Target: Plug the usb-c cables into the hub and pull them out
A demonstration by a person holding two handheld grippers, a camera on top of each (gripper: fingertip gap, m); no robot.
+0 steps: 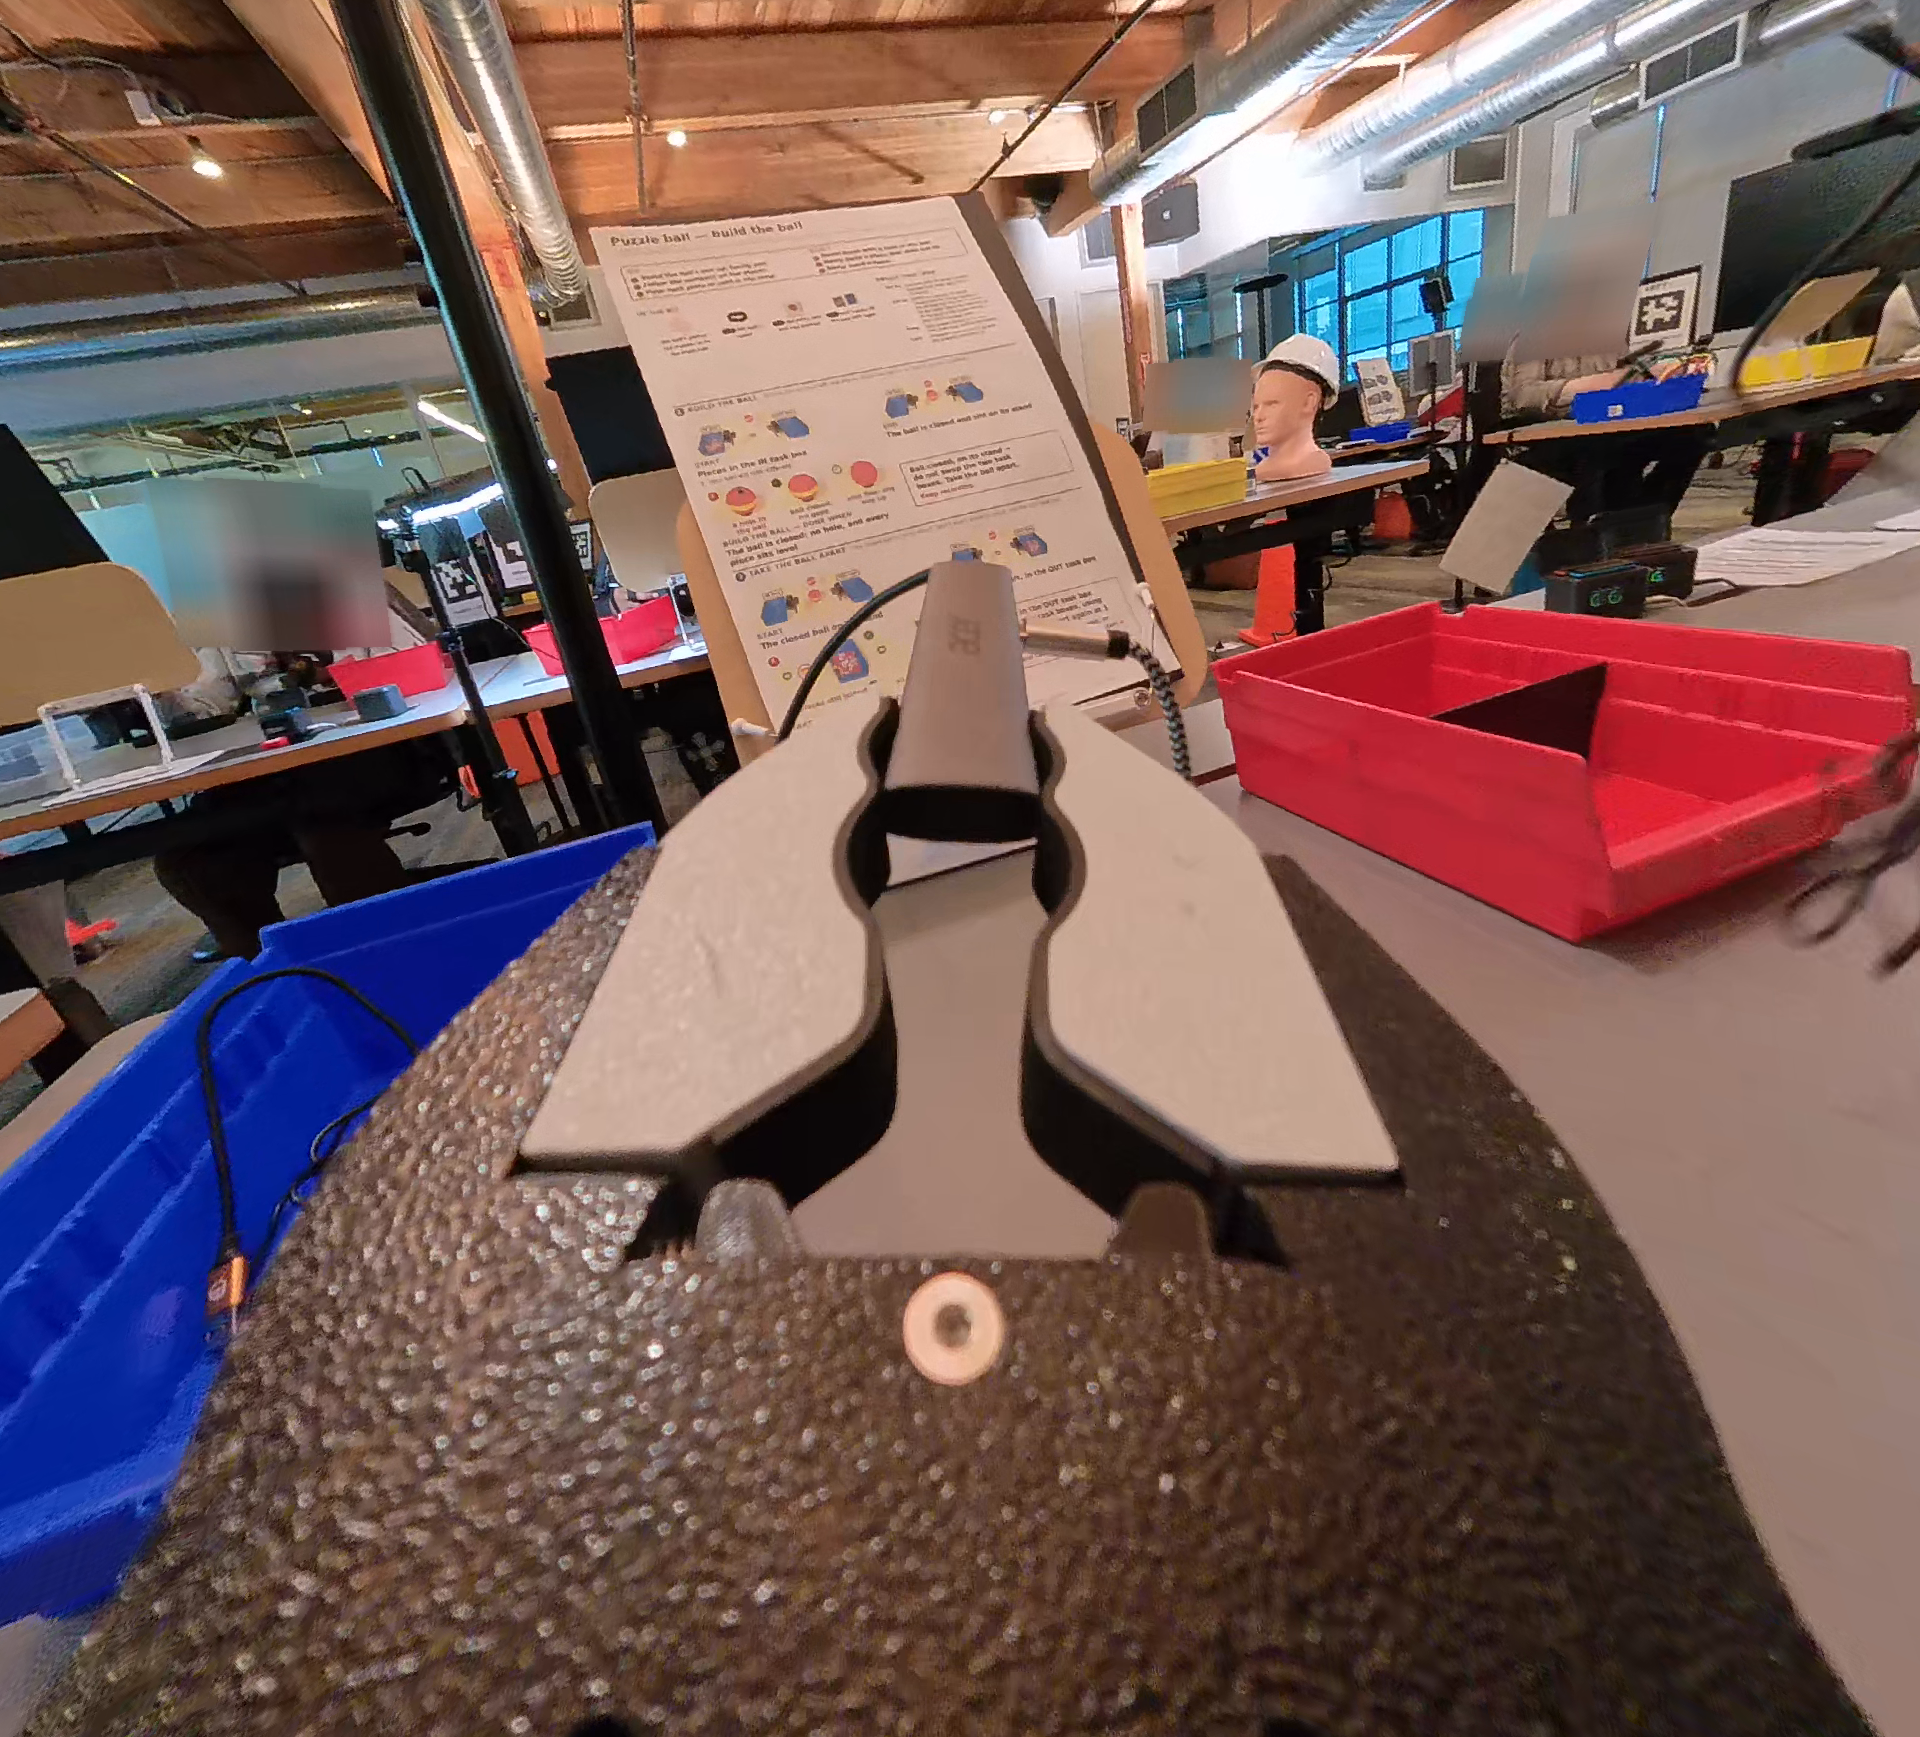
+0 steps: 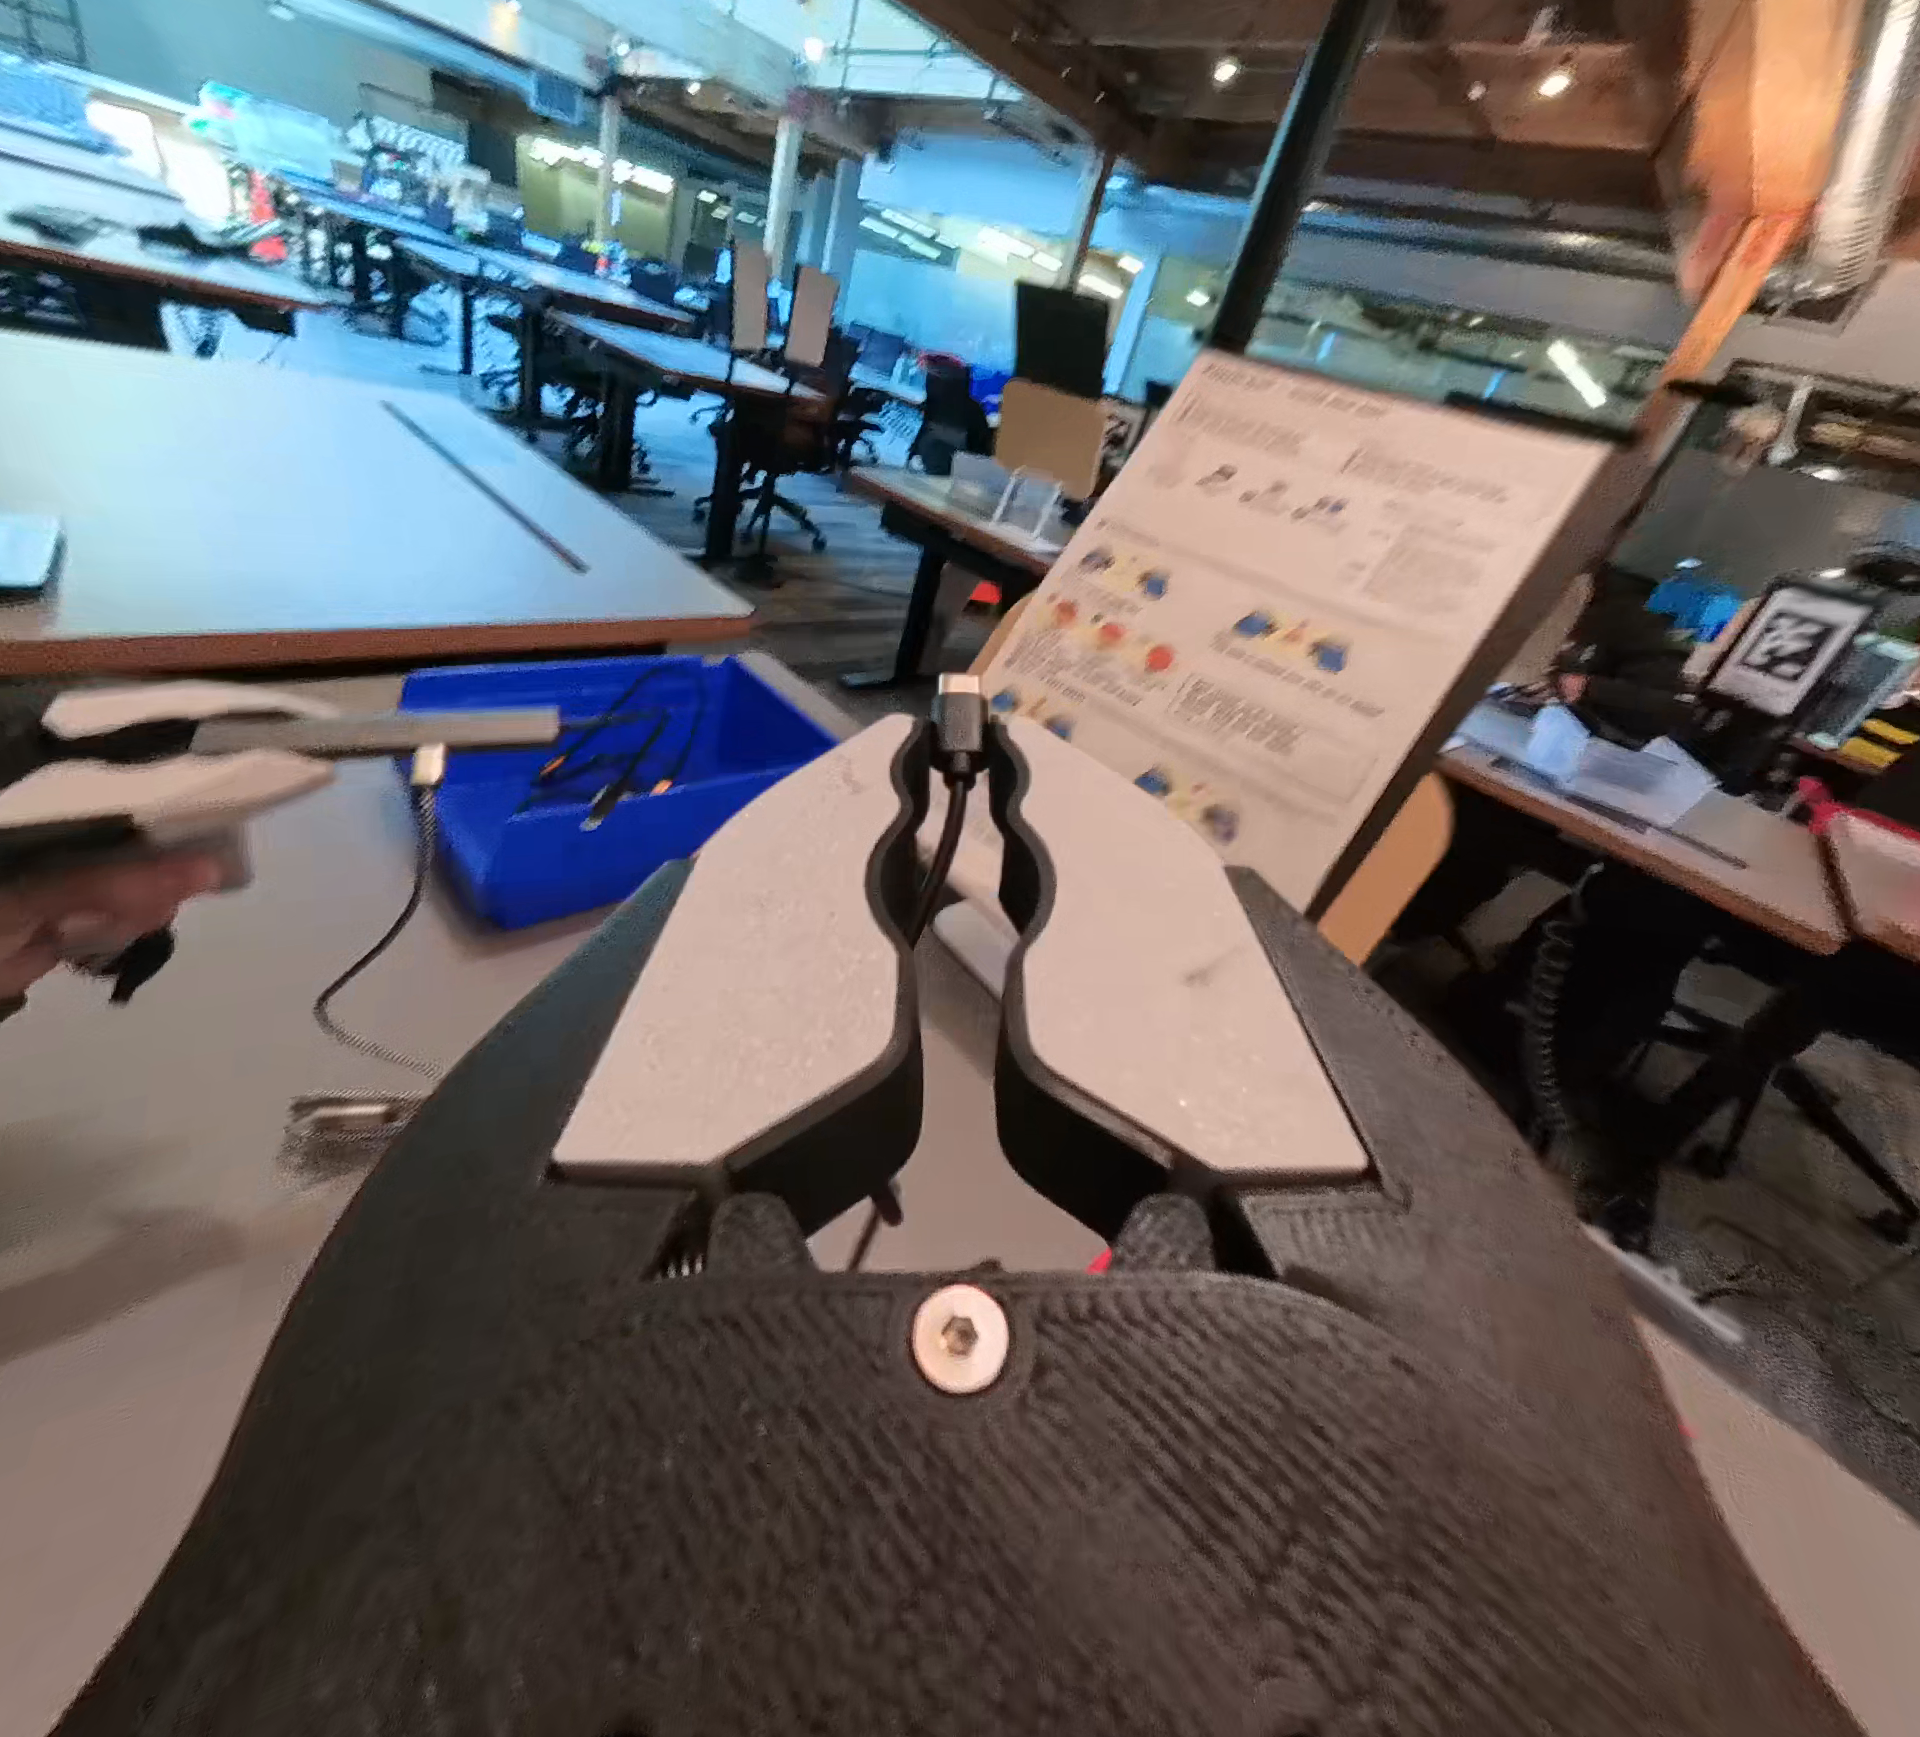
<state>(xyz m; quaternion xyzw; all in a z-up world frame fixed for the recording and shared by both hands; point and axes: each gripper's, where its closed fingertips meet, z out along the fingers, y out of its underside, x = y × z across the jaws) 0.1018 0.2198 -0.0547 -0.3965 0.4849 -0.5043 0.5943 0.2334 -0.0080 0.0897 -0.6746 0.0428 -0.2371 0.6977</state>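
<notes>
My left gripper [image 1: 958,757] is shut on a grey slim hub [image 1: 961,669], held above the table and pointing away. A braided cable [image 1: 1164,700] is plugged into the hub's right side, and a thin black cable [image 1: 831,648] leaves its far end on the left. My right gripper [image 2: 956,742] is shut on a black USB-C cable plug [image 2: 956,711], its metal tip sticking out past the fingertips. In the right wrist view the left gripper [image 2: 166,752] with the hub [image 2: 384,731] shows at the left, and the braided cable [image 2: 400,898] hangs down to the table.
A blue bin [image 1: 125,1199] with more cables [image 1: 223,1157] sits left; it also shows in the right wrist view [image 2: 582,814]. A red bin [image 1: 1558,783] sits right. An instruction board [image 1: 873,461] stands behind on the grey table [image 1: 1662,1116]. A black pole [image 1: 447,316] rises at the left.
</notes>
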